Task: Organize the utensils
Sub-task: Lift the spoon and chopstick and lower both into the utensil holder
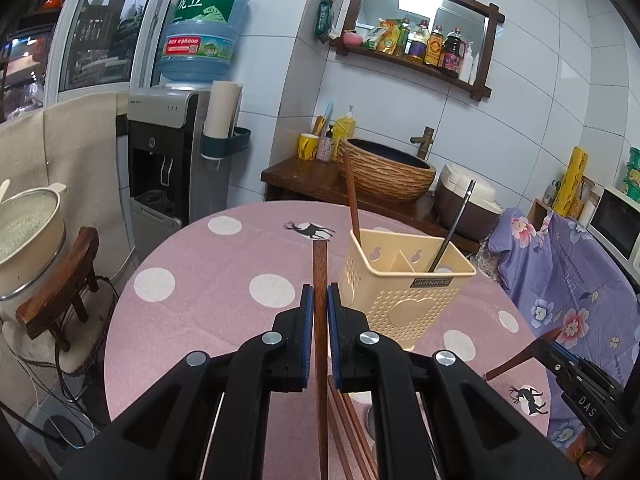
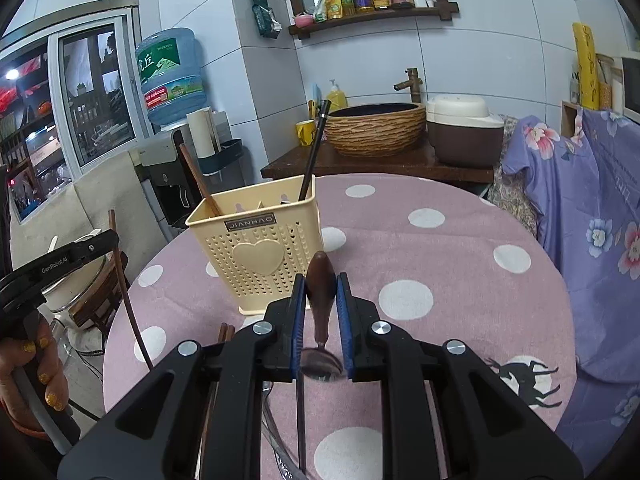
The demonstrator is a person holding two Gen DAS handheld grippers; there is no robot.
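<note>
One wooden chopstick (image 1: pixel 320 300) is gripped upright in the narrow jaws of the left gripper (image 1: pixel 320 308), above the pink dotted table (image 1: pixel 200 264). One brown-handled spoon (image 2: pixel 320 288) is clamped in the jaws of the right gripper (image 2: pixel 321 300). One cream utensil holder (image 1: pixel 400 288) near the table's far edge is seen holding one wooden chopstick (image 1: pixel 353 200) and one dark metal utensil (image 1: pixel 452 228). Several loose chopsticks (image 1: pixel 344 420) are seen lying at the table's near edge.

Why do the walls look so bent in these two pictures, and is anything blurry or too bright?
Left wrist view: the fisheye lens bows the wall tiles and darkens the corners; the mirror glares; the chopstick in the left gripper is sharp. Right wrist view: same bending; the window shows bright spots; the spoon in the right gripper is slightly soft at its bowl.
</note>
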